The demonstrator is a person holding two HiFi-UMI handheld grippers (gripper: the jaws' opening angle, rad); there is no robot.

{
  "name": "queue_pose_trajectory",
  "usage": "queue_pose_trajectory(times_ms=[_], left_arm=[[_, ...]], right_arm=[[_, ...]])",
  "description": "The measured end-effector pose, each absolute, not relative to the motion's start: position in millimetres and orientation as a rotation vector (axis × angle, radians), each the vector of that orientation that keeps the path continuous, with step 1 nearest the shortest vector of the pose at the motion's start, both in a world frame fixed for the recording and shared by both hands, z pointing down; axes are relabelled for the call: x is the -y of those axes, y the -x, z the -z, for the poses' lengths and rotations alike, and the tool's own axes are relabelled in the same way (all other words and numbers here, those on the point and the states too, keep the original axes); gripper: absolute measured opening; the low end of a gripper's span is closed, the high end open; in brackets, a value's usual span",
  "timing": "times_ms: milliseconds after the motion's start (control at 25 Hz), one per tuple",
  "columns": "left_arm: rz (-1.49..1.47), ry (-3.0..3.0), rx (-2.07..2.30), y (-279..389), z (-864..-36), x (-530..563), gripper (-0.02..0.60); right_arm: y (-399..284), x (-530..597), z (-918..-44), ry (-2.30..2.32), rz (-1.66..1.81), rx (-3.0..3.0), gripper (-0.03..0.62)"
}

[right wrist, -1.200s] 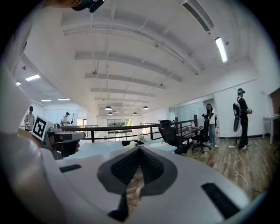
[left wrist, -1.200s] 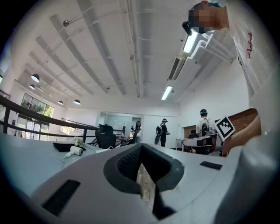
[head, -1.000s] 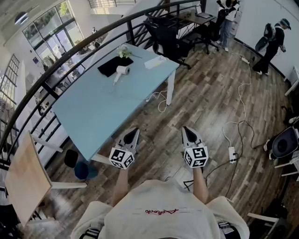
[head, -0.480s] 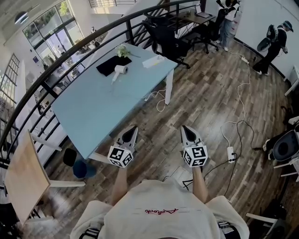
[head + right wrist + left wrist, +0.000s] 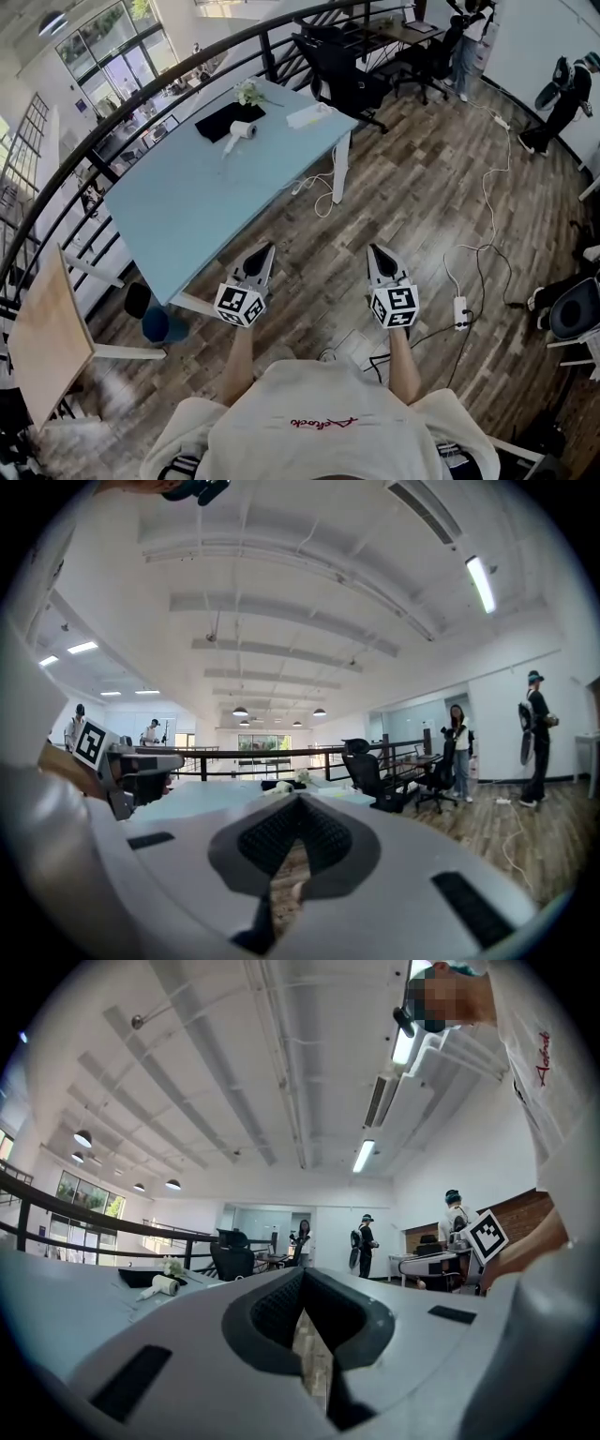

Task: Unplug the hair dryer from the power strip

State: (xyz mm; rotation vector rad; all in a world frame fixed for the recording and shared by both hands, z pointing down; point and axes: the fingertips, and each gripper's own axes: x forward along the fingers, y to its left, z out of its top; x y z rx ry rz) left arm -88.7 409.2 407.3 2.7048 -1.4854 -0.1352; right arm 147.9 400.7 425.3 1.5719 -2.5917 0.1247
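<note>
1. Left gripper (image 5: 263, 253): held level over the wooden floor (image 5: 412, 206), beside the near corner of the tabletop (image 5: 187, 206). Its fingers (image 5: 270, 1309) were shut tight with nothing between them; only floor showed through the notch.
2. Right gripper (image 5: 379, 255): held alongside the left one and apart from it, tipped slightly down. Its fingers (image 5: 267, 832) were likewise closed and empty.
3. Hair dryer (image 5: 241, 130): white, lying on its side at the far end of the tabletop, against the edge of a black mat (image 5: 220, 120). It lay well apart from both grippers.
4. Power strip: not surely identified. A white oblong (image 5: 310, 115) lay near the tabletop's far right corner, and a white cord (image 5: 317, 190) hung below that edge. Whether the oblong was the strip, and where the plug sat, was too small to tell.
5. Second strip (image 5: 459, 311): on the floor to the right, with its own cable. It showed no link to the dryer.
6. Change noted: across the last second both grippers had been carried a little forward. The fingers had stayed shut, and the dryer and oblong had not shifted on the tabletop.
7. Assessment: the approach was probably still under way and the unplugging had not begun. The grippers would need to travel the tabletop's length and open before the plug could be taken.
</note>
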Motion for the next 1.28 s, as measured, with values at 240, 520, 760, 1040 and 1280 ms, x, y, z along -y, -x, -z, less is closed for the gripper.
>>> queue_pose_trajectory(times_ms=[240,520,760,1040,1280], left_arm=[[0.130,-2.692,1.493,78.1,-411.1,-403.0,0.009],[0.139,-2.684,1.475,72.5,-421.6,-382.0,0.009],[0.153,-2.698,1.445,69.5,-425.4,-338.3,0.009],[0.175,-2.709,1.414,81.7,-423.4,-271.1,0.008],[0.188,-2.714,1.393,107.8,-416.1,-215.5,0.009]], right_arm=[[-159.0,-392.5,-429.2,-1.563,-0.126,2.591,0.017],[-157.7,-374.4,-435.8,-1.554,-0.125,2.586,0.017],[-156.9,-337.2,-438.0,-1.572,-0.119,2.576,0.017],[-139.1,-275.1,-435.0,-1.583,-0.110,2.560,0.017],[-108.9,-220.9,-425.2,-1.585,-0.100,2.547,0.017]])
